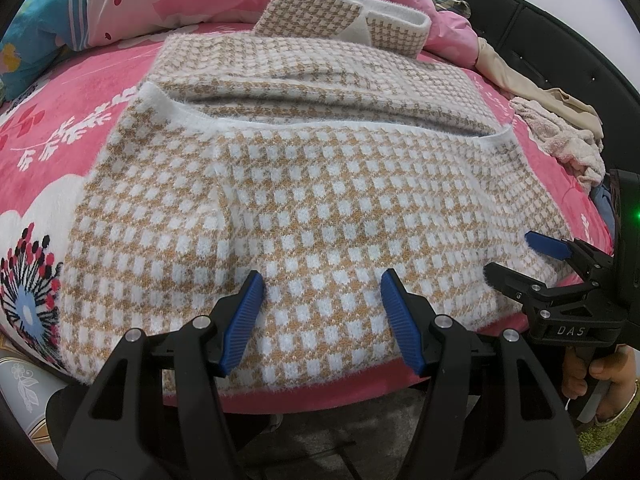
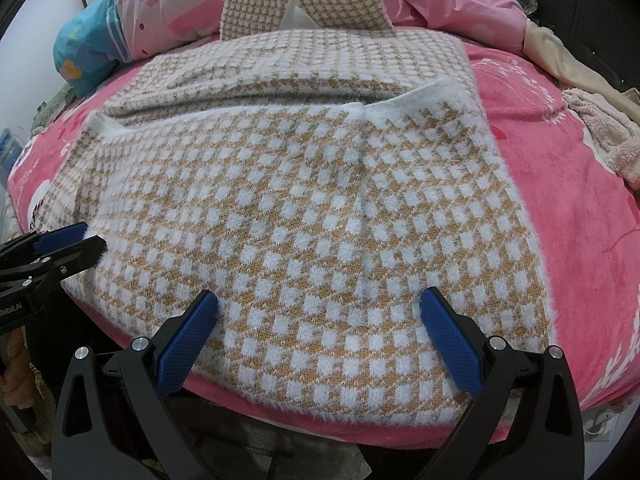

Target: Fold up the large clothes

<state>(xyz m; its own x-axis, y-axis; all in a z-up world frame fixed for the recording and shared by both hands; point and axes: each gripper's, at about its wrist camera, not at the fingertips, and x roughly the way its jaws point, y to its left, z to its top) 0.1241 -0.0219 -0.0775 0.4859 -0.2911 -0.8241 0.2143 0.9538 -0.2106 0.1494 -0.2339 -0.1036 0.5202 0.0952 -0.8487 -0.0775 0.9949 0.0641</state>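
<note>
A large tan-and-white houndstooth knit sweater [image 1: 312, 200] lies spread on the pink bed, partly folded, with white fuzzy cuffs across its middle; it also shows in the right wrist view [image 2: 304, 216]. My left gripper [image 1: 322, 286] is open and empty, its blue fingers just above the sweater's near hem. My right gripper [image 2: 318, 308] is open and empty over the near hem too. In the left wrist view the right gripper [image 1: 532, 254] is at the sweater's right edge. In the right wrist view the left gripper [image 2: 74, 240] is at the sweater's left edge.
A folded houndstooth garment [image 1: 344, 16] sits at the far end of the sweater. Pink bedding and a blue-pink pillow [image 1: 80, 12] lie behind. Beige and pale pink clothes [image 1: 560, 132] are piled at the right. A pink floral blanket [image 2: 560, 184] covers the bed.
</note>
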